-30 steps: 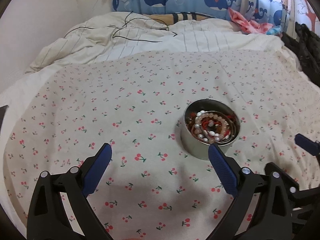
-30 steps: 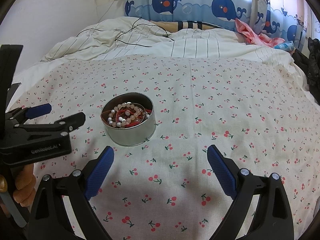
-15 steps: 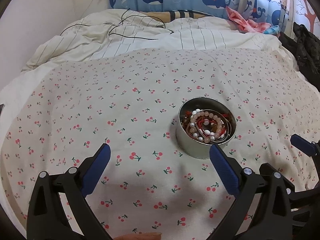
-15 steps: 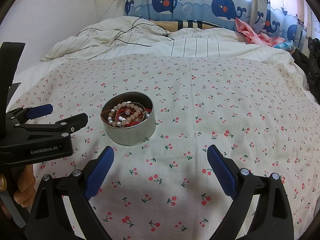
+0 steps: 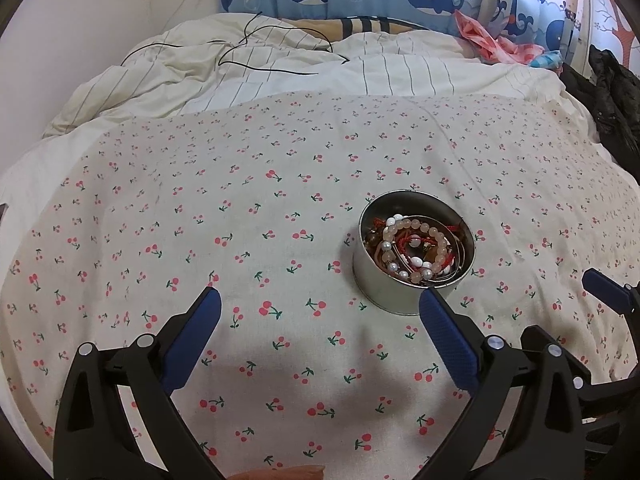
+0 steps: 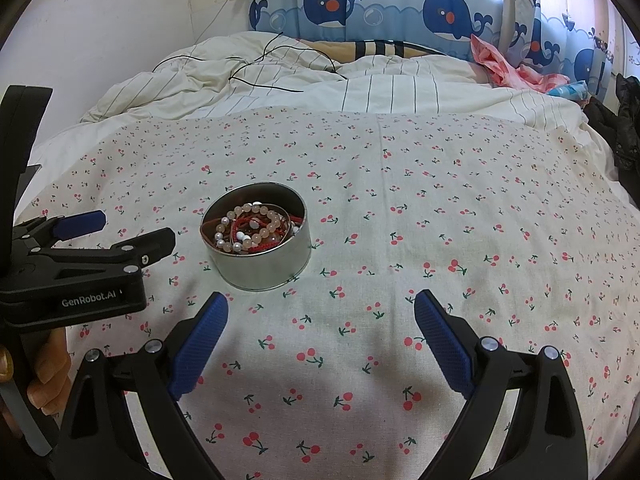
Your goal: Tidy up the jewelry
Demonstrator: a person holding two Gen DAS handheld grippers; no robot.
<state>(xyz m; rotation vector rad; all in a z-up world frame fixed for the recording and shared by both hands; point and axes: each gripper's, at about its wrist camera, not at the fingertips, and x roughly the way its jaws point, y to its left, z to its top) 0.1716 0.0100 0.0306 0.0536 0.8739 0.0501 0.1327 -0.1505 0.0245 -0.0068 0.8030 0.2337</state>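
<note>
A round metal tin (image 5: 400, 300) (image 6: 264, 270) stands on the cherry-print cloth. Inside it lies a tangle of bracelets (image 5: 416, 250) (image 6: 252, 226): pink and white beads, red cords, a metal bangle. My left gripper (image 5: 320, 300) is open and empty above the cloth; its right fingertip sits just in front of the tin's near wall. My right gripper (image 6: 320, 304) is open and empty too, to the right of the tin and nearer to me. The left gripper's body (image 6: 80, 268), held by a hand (image 6: 48, 376), shows at the left of the right wrist view.
The cherry-print cloth (image 6: 440, 220) covers the near half of a bed. Behind it a rumpled striped duvet (image 6: 360, 88) carries a black cable (image 6: 260, 64). Whale-print curtains (image 6: 400, 8) hang at the back. Pink fabric (image 6: 508, 68) and dark clothing (image 6: 624, 128) lie at the right.
The left gripper has tilted and shifted slightly, so the tin sits a little lower and more to the left in its view. The right gripper has stayed nearly still.
</note>
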